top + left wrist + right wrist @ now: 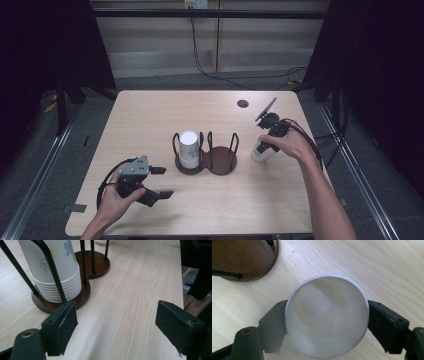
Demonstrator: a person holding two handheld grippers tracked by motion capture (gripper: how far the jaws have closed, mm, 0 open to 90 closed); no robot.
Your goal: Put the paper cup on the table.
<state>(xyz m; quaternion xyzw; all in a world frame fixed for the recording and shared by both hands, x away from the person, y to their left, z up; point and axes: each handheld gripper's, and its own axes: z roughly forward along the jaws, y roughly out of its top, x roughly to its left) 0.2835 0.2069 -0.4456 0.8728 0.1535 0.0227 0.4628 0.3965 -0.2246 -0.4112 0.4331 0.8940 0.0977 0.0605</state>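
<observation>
1. At a pale wooden table, a person works two hand-held grippers beside a dark wooden cup holder with two round bays fenced by black wire hoops.

2. The right gripper stands over a single white paper cup, upright on the table just to the right of the holder. Seen from the right gripper view, its jaws flank the cup's rim, one on each side; whether the pads press on the wall or only stand against it cannot be told.

3. The cup sits mouth up and apart from the holder, probably so it can be handled alone, away from the hoops.

4. In the holder's left bay, a nested stack of flower-printed cups stands mouth down, kept upright by the hoops. The right bay holds nothing.

5. The left gripper lies low near the table's front left corner, jaws wide apart and holding nothing, pointed toward the holder, seemingly waiting its turn.
</observation>
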